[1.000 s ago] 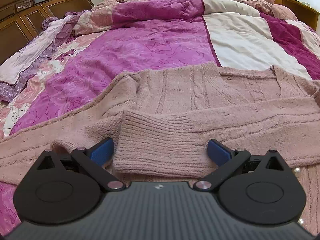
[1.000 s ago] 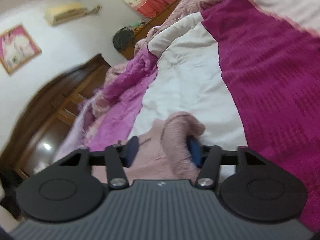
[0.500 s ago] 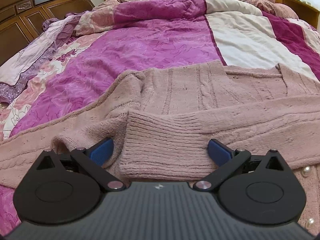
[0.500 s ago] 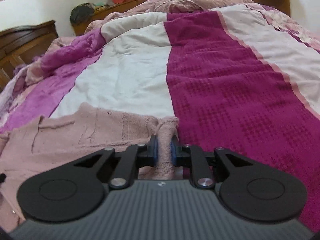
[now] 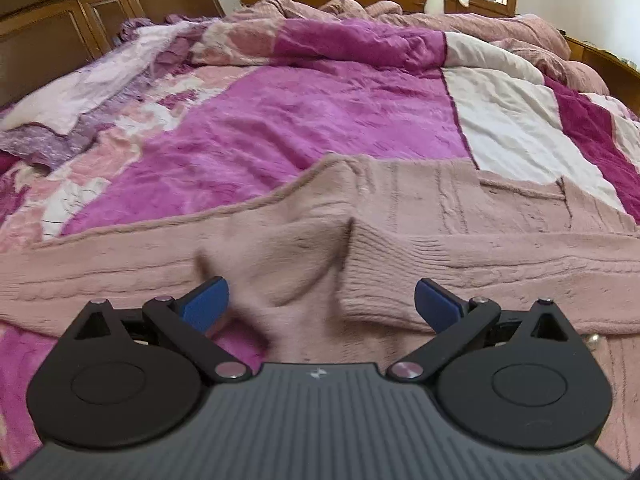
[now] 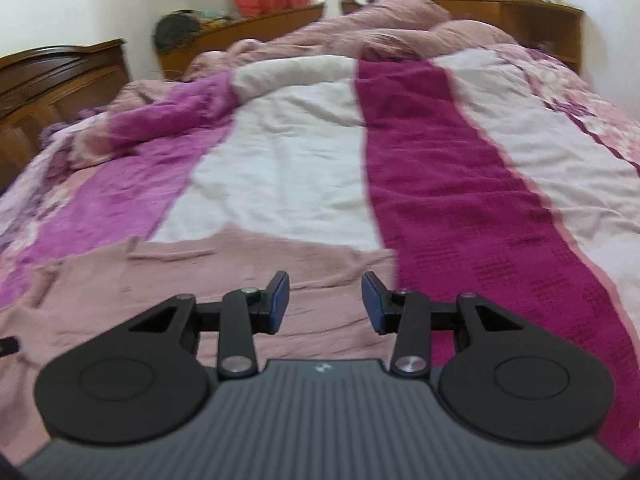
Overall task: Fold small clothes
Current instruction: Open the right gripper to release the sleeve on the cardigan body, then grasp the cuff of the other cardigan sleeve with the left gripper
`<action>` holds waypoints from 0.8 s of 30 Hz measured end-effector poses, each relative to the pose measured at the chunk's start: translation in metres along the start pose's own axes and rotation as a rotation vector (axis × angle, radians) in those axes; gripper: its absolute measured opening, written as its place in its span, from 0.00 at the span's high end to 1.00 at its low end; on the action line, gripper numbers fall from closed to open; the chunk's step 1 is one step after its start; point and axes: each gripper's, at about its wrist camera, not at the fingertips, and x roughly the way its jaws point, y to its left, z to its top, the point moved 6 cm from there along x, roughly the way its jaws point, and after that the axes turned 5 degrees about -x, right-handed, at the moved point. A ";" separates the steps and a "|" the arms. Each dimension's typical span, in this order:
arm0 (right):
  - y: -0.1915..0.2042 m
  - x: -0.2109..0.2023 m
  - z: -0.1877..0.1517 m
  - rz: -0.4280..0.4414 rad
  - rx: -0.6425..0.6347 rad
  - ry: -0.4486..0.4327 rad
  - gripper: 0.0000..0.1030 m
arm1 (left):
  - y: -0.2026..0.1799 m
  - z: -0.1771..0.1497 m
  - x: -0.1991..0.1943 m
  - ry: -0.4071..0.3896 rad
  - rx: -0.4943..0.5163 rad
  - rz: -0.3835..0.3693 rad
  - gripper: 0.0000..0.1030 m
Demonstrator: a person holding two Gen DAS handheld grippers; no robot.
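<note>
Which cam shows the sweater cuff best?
Left wrist: the ribbed cuff lies folded across the pink sweater, near the open left hand-held gripper. Right wrist shows only the sweater's blurred flat edge, no cuff.

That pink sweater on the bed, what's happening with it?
A person with a gripper in each hand is folding the pink knitted sweater on the patchwork bedspread. One sleeve lies folded across it. Both the left gripper and right gripper are open above it, holding nothing.
</note>
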 end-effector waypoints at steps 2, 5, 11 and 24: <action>0.018 -0.005 -0.004 0.046 -0.009 0.008 0.58 | 0.007 0.001 -0.003 -0.011 -0.007 0.012 0.00; 0.045 -0.005 -0.016 0.104 -0.027 0.035 0.58 | 0.018 0.003 0.001 -0.005 -0.036 0.060 0.00; 0.077 0.005 -0.054 0.140 0.035 0.113 0.58 | 0.029 0.006 0.026 0.049 -0.032 0.146 0.00; 0.088 0.001 -0.062 0.114 0.074 0.094 0.51 | 0.052 -0.002 0.015 0.073 -0.084 0.107 0.00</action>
